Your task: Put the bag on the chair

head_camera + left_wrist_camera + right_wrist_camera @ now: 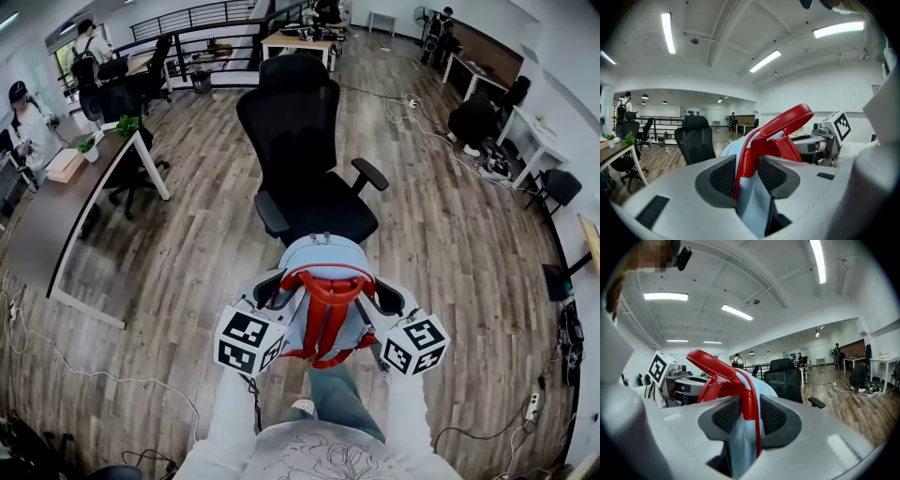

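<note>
A light blue backpack (323, 281) with red straps hangs between my two grippers, low in the head view, just in front of the black office chair (305, 150). My left gripper (272, 286) is shut on the bag's left side; in the left gripper view its pads (723, 176) squeeze the red-edged blue fabric (750, 154). My right gripper (389, 298) holds the bag's right side; its jaws are easing wider with the red trim (750, 399) still between the pads (727, 414). The red top handle (712, 363) arches up. The chair seat (328, 220) faces me, empty.
A white-legged desk (94, 202) with small plants stands at the left. More chairs and desks line the back and right. Cables (427, 127) trail over the wooden floor. People stand at the far left. My own leg (339, 398) is below the bag.
</note>
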`<state>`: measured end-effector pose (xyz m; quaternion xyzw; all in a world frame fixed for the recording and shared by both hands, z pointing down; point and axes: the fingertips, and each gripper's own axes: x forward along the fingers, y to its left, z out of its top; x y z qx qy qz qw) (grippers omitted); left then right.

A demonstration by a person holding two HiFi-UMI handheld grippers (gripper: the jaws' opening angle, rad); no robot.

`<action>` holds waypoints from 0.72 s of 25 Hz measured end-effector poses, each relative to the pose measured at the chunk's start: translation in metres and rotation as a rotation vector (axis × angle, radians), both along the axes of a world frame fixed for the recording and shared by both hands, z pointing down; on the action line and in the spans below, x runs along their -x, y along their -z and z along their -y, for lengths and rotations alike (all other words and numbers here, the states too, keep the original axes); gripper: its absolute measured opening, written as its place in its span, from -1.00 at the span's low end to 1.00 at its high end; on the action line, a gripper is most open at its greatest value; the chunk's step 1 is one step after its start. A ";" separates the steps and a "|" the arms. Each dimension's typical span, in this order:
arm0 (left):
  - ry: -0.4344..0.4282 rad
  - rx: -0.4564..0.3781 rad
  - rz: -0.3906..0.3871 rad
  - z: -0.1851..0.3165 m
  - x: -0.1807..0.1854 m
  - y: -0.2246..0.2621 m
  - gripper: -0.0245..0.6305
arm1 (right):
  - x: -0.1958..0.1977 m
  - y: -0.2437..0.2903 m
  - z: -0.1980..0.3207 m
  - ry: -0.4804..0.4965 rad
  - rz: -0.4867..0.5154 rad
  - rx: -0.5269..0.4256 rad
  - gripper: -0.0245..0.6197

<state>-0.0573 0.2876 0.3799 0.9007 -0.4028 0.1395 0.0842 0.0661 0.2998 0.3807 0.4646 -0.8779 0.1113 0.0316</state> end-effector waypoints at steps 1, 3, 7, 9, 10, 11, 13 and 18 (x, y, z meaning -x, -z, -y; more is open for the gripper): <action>0.008 0.003 0.002 0.009 -0.001 -0.002 -0.50 | -0.002 -0.002 0.010 0.008 0.002 0.001 -0.51; 0.028 0.008 0.003 0.029 -0.002 -0.006 -0.50 | -0.003 -0.006 0.033 0.029 0.004 0.003 -0.51; 0.076 0.004 0.009 0.076 -0.002 -0.009 -0.50 | -0.003 -0.010 0.086 0.076 0.010 0.000 -0.51; 0.099 -0.006 0.012 0.102 -0.005 -0.004 -0.50 | -0.005 -0.006 0.115 0.096 0.013 -0.009 -0.50; 0.110 -0.011 0.014 0.115 -0.007 -0.002 -0.50 | -0.007 -0.004 0.129 0.105 0.013 -0.013 -0.50; 0.119 -0.015 0.014 0.128 -0.009 0.001 -0.50 | -0.009 -0.001 0.142 0.115 0.010 -0.017 -0.50; 0.135 -0.019 0.014 0.153 -0.014 0.007 -0.50 | -0.015 0.005 0.169 0.134 0.008 -0.025 -0.50; 0.173 -0.032 0.012 0.209 -0.031 0.012 -0.50 | -0.031 0.011 0.231 0.168 0.006 -0.038 -0.50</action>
